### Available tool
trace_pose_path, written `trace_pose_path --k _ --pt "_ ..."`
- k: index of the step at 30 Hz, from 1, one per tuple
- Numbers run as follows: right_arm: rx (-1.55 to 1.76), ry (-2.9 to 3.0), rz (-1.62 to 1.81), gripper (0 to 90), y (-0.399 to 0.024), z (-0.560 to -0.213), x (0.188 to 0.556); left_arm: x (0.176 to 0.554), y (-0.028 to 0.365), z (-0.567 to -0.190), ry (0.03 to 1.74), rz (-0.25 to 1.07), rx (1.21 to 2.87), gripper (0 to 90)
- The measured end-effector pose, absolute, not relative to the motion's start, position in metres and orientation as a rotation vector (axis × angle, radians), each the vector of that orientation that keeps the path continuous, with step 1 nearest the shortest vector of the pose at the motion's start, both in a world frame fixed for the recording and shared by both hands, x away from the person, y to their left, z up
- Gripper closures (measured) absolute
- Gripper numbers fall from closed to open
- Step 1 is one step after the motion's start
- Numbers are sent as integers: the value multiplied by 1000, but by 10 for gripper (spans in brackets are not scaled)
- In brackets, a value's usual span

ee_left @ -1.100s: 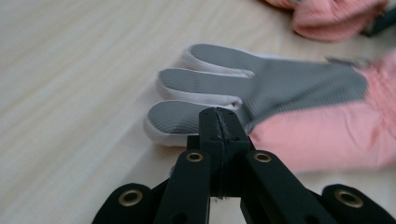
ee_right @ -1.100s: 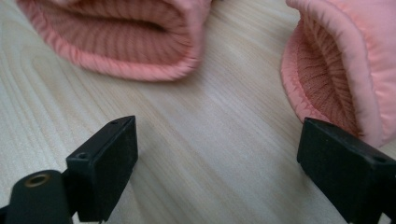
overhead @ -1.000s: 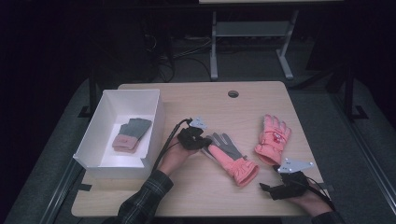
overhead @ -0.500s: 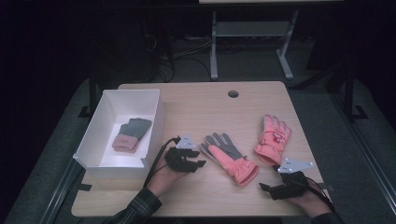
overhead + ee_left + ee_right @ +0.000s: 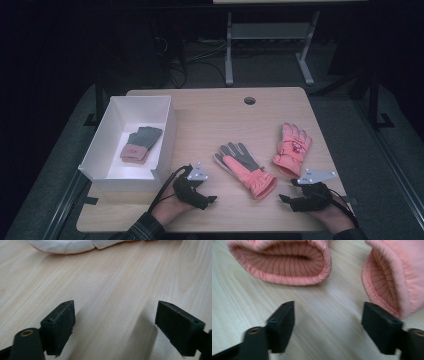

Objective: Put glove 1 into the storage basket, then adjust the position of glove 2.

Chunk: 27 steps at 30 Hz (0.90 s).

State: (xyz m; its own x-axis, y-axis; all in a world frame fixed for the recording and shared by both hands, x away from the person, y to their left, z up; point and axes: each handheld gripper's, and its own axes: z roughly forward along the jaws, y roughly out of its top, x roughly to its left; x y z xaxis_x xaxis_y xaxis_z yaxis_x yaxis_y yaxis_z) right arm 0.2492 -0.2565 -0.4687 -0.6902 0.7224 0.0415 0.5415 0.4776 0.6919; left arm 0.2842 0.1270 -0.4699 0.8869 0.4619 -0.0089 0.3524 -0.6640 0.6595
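— Left gripper view first: how are the jaws found?
— The left gripper (image 5: 115, 322) is seen with its black jaws spread wide apart, and nothing is held between them; only the bare wooden table (image 5: 120, 282) lies in the gap. A pale, washed-out edge of the grey-palmed glove (image 5: 75, 245) is caught at 12 o'clock, well clear of the jaws.
— And the other one?
— The right gripper (image 5: 328, 325) is likewise seen with its jaws parted and nothing gripped. Two ribbed pink cuffs are faced: one open cuff at 11 o'clock, and the pink glove (image 5: 397, 272) at 2 o'clock, near the right jaw but not touched by it.
— How is everything laid out from above?
— From the high view, the left gripper (image 5: 210, 198) is held at 7 o'clock on the table, just beside the white box (image 5: 165, 135). The right gripper (image 5: 285, 198) is held at 5 o'clock. The grey-palmed glove (image 5: 245, 170) lies between them near the centre, and the pink glove (image 5: 291, 147) lies at 3 o'clock. A folded grey glove with a pink cuff (image 5: 140, 145) is seen inside the box at 9 o'clock.
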Motion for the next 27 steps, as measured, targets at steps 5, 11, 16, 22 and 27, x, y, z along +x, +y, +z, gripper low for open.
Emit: trace_pose_path --k 5,11,16,22,27 --pt "1099 2453 1097 477 -259 -457 248 283 133 -477 538 217 2297 128" --pt "1125 2421 1180 676 -262 -441 251 283 137 -478 512 216 2285 129" --pt "1167 2387 1169 899 -262 -428 264 283 137 -478 512 216 2286 129" --pt "1286 2283 1138 900 -271 -419 293 283 137 -478 514 215 2288 131" --pt "1364 2171 1075 900 -281 -414 324 283 137 -478 516 214 2287 131"
